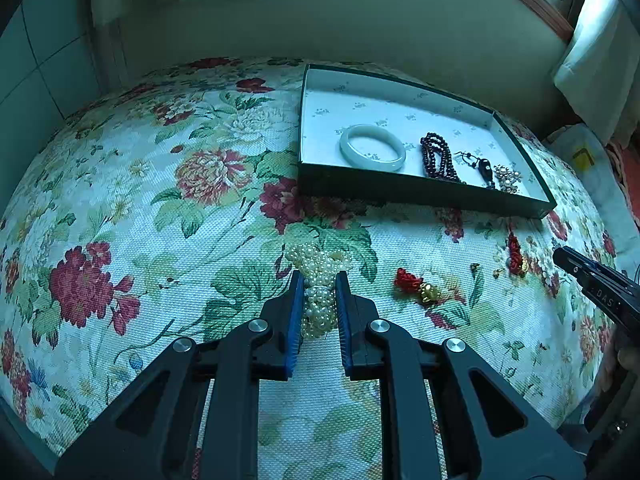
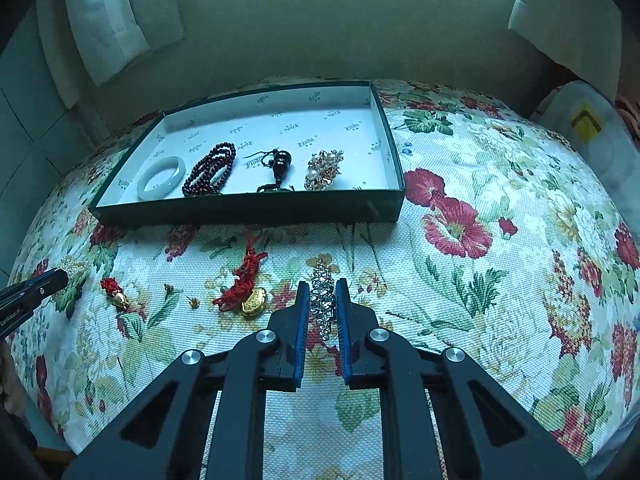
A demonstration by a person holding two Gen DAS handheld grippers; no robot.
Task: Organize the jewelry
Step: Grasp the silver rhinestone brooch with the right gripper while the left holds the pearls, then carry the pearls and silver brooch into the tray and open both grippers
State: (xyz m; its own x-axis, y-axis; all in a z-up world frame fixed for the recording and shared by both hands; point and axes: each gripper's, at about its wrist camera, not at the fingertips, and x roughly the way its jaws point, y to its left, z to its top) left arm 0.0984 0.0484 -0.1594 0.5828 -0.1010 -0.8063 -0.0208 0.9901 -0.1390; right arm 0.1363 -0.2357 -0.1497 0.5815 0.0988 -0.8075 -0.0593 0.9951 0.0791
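Note:
My left gripper [image 1: 319, 280] is shut on a bunched pearl necklace [image 1: 318, 268] lying on the floral cloth. My right gripper [image 2: 322, 286] is shut on a silver crystal bracelet [image 2: 323, 300], also on the cloth. Behind them stands a dark green box lid [image 2: 248, 210] with a white lining. It holds a pale jade bangle [image 2: 160, 178], dark red beads [image 2: 210, 170], a black gourd pendant [image 2: 279, 164] and a gold-and-pearl brooch [image 2: 324, 170]. A red-corded gold charm [image 2: 252, 300] and a smaller red-and-gold charm [image 2: 116, 294] lie loose on the cloth between the grippers.
The floral tablecloth [image 2: 480, 280] covers a rounded table that drops away on all sides. A wall and white curtains [image 2: 116, 20] stand behind it. A white bag with a yellow mark [image 2: 588, 128] sits off the table's right side.

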